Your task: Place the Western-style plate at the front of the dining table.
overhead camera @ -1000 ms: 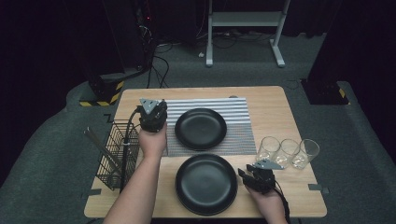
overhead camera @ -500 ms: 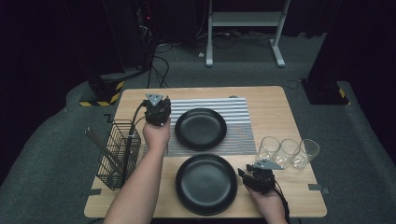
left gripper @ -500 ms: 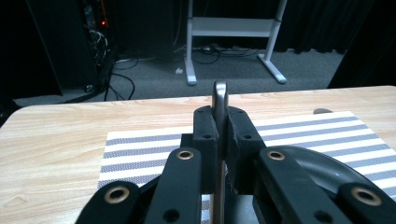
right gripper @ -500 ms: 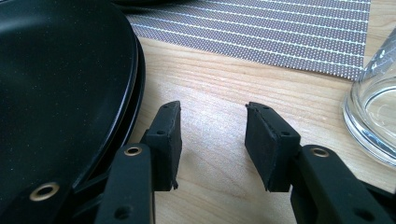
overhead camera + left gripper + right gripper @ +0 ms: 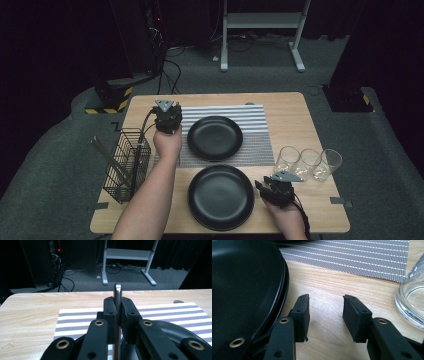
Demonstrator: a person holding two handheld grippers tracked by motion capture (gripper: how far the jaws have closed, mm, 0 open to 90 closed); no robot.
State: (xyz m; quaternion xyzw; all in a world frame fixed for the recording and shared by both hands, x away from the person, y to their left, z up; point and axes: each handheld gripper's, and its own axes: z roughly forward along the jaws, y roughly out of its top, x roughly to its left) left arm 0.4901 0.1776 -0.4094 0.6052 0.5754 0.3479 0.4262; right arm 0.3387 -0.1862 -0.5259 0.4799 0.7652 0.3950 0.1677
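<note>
- Clamped tight, the jaws of the left gripper point(image 5: 117, 315) pinch a slim metal utensil handle point(image 5: 117, 291) that stands upright between the pads, its rounded end poking out above them; which kind of utensil it is cannot be told, since the working end is hidden below.
- Seen from the high view, the left gripper point(image 5: 167, 120) hangs over the left edge of the striped placemat point(image 5: 257, 116), just left of the far black plate point(image 5: 215, 137) that sits on the mat. That spot suits a place setting: the piece looks meant to be laid beside this plate, on the mat's bare strip.
- Left of the placemat, near the table's edge, a wire cutlery basket point(image 5: 125, 162) holds more long pieces, the likely source.
- Jaws of the right gripper point(image 5: 325, 315) stand apart and hold nothing, low over bare wood just right of the near black plate point(image 5: 242, 285); in the high view the right gripper point(image 5: 272, 187) waits there, out of the left hand's way.
- Three clear glasses point(image 5: 309, 162) stand in a row just right of the placemat's near corner, close to the idle gripper.
</note>
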